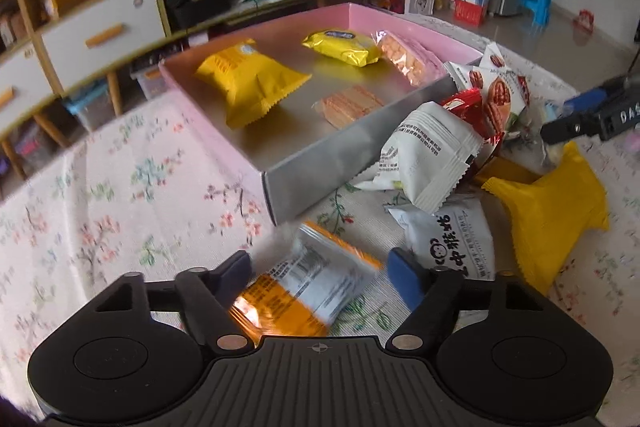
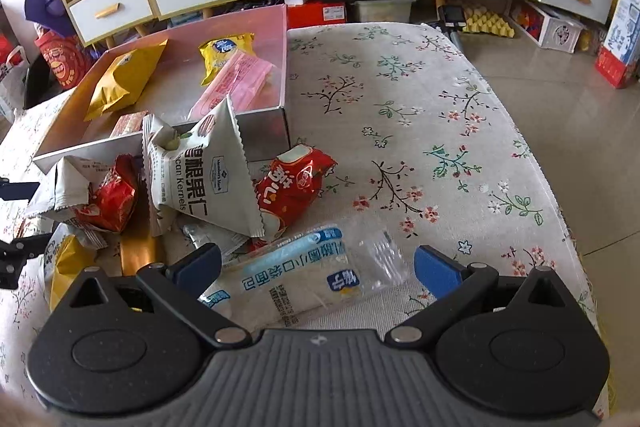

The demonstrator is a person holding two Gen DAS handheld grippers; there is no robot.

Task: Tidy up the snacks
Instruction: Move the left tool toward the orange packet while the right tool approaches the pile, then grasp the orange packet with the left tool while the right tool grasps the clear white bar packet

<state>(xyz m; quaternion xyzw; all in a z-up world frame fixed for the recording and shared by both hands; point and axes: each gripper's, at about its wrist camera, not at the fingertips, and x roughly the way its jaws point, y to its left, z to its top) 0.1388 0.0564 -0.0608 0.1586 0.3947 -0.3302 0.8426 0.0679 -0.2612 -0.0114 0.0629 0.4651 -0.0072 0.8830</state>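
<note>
Left gripper jaws apart around orange-and-white foil snack packet, pads not pressing; slick foil may squirt out. Right gripper jaws apart, straddling clear bread-roll pouch.

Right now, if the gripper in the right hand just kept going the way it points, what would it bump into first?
Probably the clear bread packet with blue labels, lying on the flowered cloth between the open right gripper fingers. Depth is hard to judge.

Left gripper over an orange-and-white packet

We see the packet between our blue fingers, just beside the near corner of the pink box.
</note>
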